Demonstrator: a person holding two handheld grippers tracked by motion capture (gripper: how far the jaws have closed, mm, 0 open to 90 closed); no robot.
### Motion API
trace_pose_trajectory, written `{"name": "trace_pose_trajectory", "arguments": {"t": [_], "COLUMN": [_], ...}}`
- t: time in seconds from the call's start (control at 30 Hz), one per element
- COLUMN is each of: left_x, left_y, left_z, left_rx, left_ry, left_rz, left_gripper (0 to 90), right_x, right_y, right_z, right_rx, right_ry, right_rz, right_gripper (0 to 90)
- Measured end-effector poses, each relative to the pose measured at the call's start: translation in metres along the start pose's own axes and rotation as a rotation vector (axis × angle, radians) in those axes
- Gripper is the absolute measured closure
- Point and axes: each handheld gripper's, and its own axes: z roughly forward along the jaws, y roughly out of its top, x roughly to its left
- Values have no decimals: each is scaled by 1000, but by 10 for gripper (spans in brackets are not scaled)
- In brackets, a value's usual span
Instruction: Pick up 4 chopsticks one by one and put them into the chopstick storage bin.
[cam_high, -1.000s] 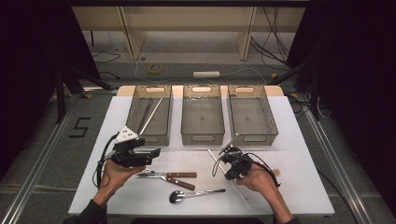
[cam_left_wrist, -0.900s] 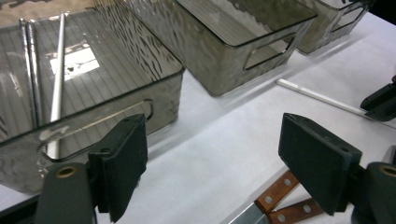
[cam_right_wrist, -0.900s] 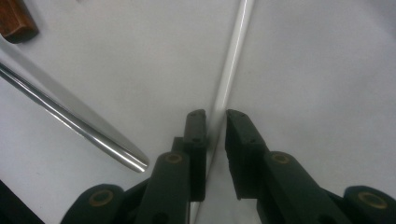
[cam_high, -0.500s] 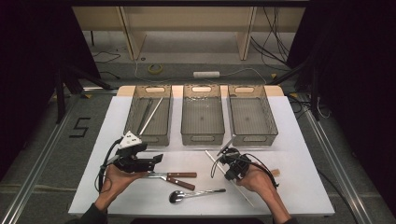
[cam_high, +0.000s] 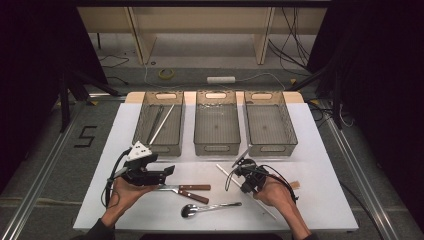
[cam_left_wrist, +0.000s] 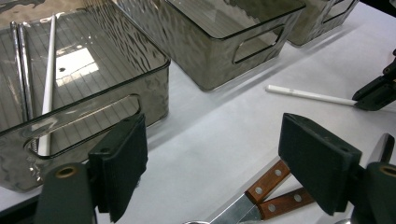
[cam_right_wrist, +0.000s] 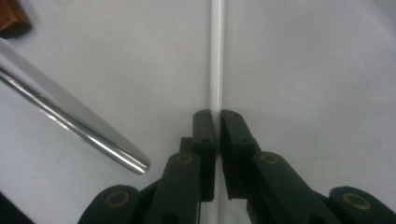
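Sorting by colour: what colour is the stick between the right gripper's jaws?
White: the stick is plain white, clearest in the right gripper view.

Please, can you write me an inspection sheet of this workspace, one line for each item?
Surface: white table, flat, well lit.
Job's things: white chopstick lying on the table; left bin holds one white and two metal chopsticks; middle bin and right bin look empty.
Clutter: two wooden-handled knives and a spoon near the front.
Grippers: right gripper has just been closing, jaws pinch the white chopstick; left gripper open over the knife handles.
Cables: black cable trails from each gripper.
Surroundings: dark curtains, floor cables, a yellow tape roll.
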Motion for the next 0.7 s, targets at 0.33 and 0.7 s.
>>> {"name": "trace_pose_trajectory", "arguments": {"t": [0.33, 0.7], "left_x": [-5, -7], "left_y": [1, 1], "left_z": [2, 3], "left_rx": [8, 14], "left_ry": [-19, -25], "left_rz": [16, 22], "left_gripper": [233, 239], "right_x": [2, -5], "right_y": [-2, -7], "right_z": [-14, -20], "right_rx": [-35, -77], "right_ry": [-3, 16], "right_rz": [-36, -36], "right_gripper": [859, 860]}}
